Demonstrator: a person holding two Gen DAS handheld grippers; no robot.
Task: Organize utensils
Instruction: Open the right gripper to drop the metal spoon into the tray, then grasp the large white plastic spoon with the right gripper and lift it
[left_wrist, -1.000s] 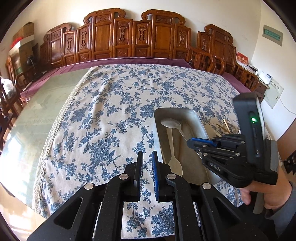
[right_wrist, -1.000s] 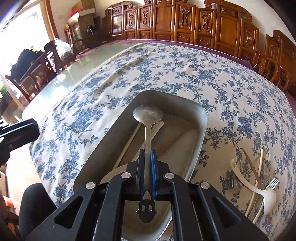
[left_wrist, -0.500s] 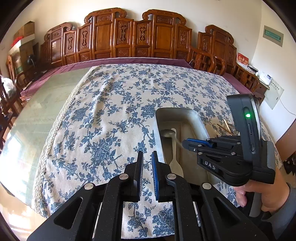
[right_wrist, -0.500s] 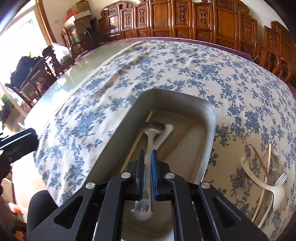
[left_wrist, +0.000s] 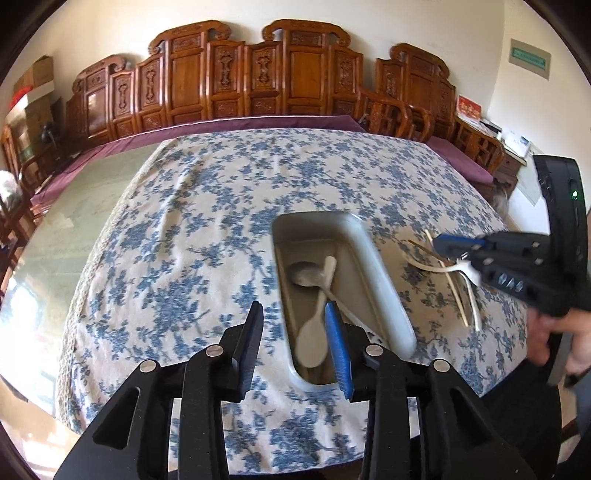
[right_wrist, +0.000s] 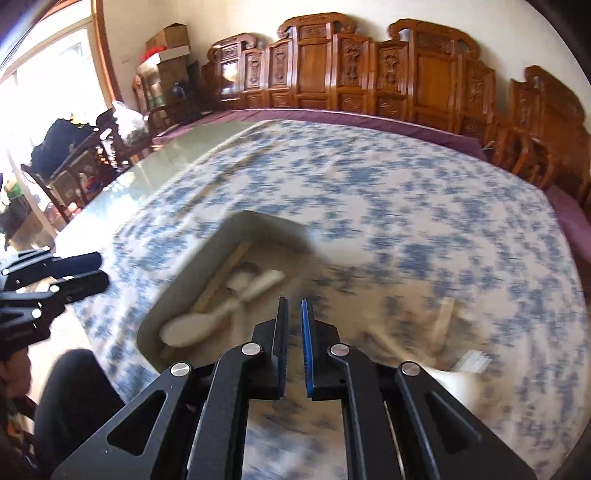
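A grey metal tray (left_wrist: 373, 258) lies on the blue-flowered cloth. In it are a metal spoon (left_wrist: 306, 275), a white spoon (left_wrist: 314, 338) and chopsticks (right_wrist: 218, 280). My left gripper (left_wrist: 295, 332) hovers over the tray's near end; its jaws are opening and nothing is between them. My right gripper (right_wrist: 293, 321) is shut and empty, right of the tray, over loose utensils (left_wrist: 456, 275): a white fork, a white spoon and chopsticks on the cloth. From the left wrist, the right gripper (left_wrist: 456, 245) appears above that pile. The right wrist view is blurred.
The left gripper (right_wrist: 70, 273) shows at the left edge of the right wrist view. A person's hand (left_wrist: 554, 332) holds the right gripper. Carved wooden chairs (left_wrist: 295, 74) line the table's far side. Bare glass tabletop (left_wrist: 85, 206) lies left of the cloth.
The right gripper has left the metal spoon lying in the tray and swung out to the right, over the loose utensils. The left jaws have spread apart.
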